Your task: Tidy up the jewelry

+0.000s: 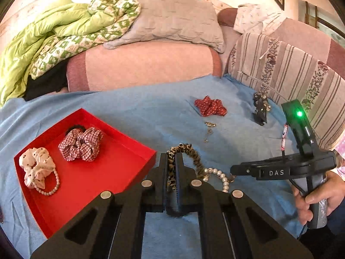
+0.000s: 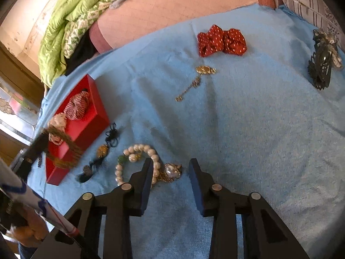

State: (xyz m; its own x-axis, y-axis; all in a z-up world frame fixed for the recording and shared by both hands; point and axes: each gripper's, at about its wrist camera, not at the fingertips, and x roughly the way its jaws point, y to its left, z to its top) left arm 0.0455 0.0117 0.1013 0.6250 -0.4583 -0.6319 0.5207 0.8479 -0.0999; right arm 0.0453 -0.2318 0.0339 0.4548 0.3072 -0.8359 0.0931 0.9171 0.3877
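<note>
My left gripper is shut on a leopard-print scrunchie, held just right of the red tray. The tray holds a red checked scrunchie, a white dotted scrunchie and a bead bracelet. My right gripper is open, its fingers either side of a pearl brooch beside a pearl bracelet on the blue cloth. The right gripper also shows in the left wrist view.
On the cloth lie a red dotted scrunchie, a gold chain, a black ornate hair clip, and dark beaded earrings. Pillows and a green quilt lie behind, striped cushions at right.
</note>
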